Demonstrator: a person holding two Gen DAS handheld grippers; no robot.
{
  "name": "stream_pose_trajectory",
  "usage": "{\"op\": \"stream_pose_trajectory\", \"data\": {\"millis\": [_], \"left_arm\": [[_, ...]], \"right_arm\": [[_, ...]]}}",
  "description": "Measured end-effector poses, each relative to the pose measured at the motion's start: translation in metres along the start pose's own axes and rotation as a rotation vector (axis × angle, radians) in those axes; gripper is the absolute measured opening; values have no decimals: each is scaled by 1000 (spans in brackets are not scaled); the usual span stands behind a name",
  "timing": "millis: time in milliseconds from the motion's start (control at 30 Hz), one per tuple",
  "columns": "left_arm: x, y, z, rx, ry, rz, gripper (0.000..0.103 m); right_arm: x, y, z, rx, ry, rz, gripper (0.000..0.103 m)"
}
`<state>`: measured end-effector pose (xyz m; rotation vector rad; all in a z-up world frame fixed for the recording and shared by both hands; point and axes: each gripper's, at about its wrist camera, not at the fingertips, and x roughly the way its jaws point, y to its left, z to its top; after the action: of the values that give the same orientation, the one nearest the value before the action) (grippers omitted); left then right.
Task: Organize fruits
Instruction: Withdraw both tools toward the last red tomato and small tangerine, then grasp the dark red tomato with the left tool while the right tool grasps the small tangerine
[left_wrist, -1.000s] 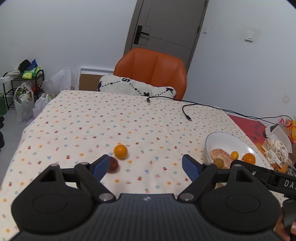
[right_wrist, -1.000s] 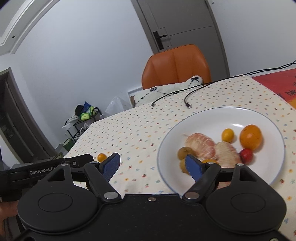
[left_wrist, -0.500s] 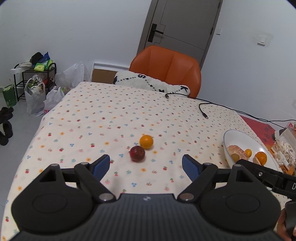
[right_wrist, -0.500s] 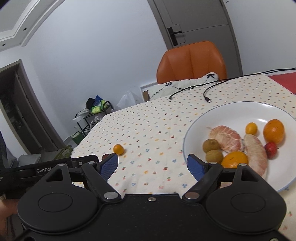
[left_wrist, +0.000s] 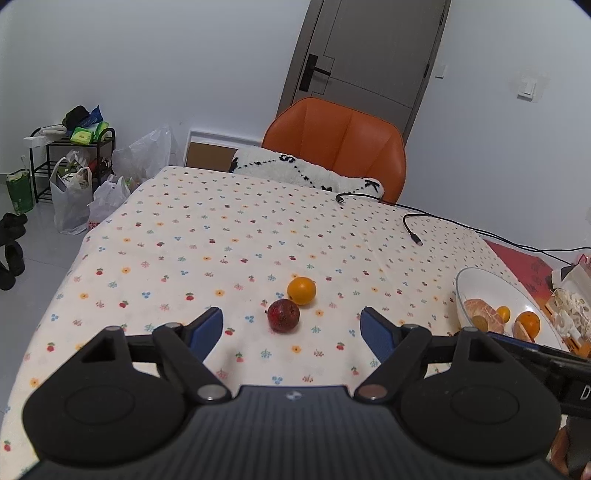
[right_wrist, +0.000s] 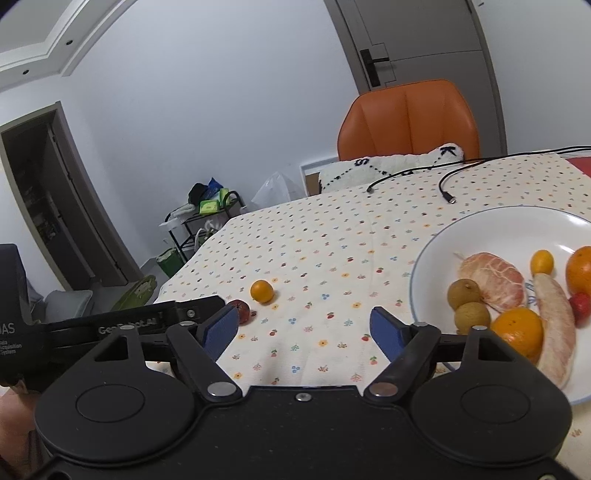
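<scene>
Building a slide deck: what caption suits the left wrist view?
Open left gripper faces a dark red fruit and small orange on the floral tablecloth.

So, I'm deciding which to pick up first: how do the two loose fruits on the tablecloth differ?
The dark red fruit is deep red with a rough, speckled skin; the small orange fruit is bright orange and smooth. The red one lies nearer the left gripper, roughly centred between its open fingers; the orange one sits just behind it, slightly to the right. Both are round, similar in size, close together, and outside the white plate.
</scene>
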<state>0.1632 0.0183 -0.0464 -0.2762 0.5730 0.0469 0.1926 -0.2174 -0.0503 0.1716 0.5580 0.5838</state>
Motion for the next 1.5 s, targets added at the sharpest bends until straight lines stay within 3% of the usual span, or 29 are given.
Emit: {"op": "stream_pose_trajectory", "data": {"millis": [167,600,867,1500], "left_arm": [[11,1,1,-3,13,-2,64],[40,4,0,-11,50,9,42],[52,3,-1,8,50,16,23],[41,34,10,-30,39,39,23]], "right_arm": [[8,4,3,-8,15,10,71],[30,10,11,-36,55,19,63],[45,12,15,-36,74,21,60],[84,32,17,-61,117,52,56]]}}
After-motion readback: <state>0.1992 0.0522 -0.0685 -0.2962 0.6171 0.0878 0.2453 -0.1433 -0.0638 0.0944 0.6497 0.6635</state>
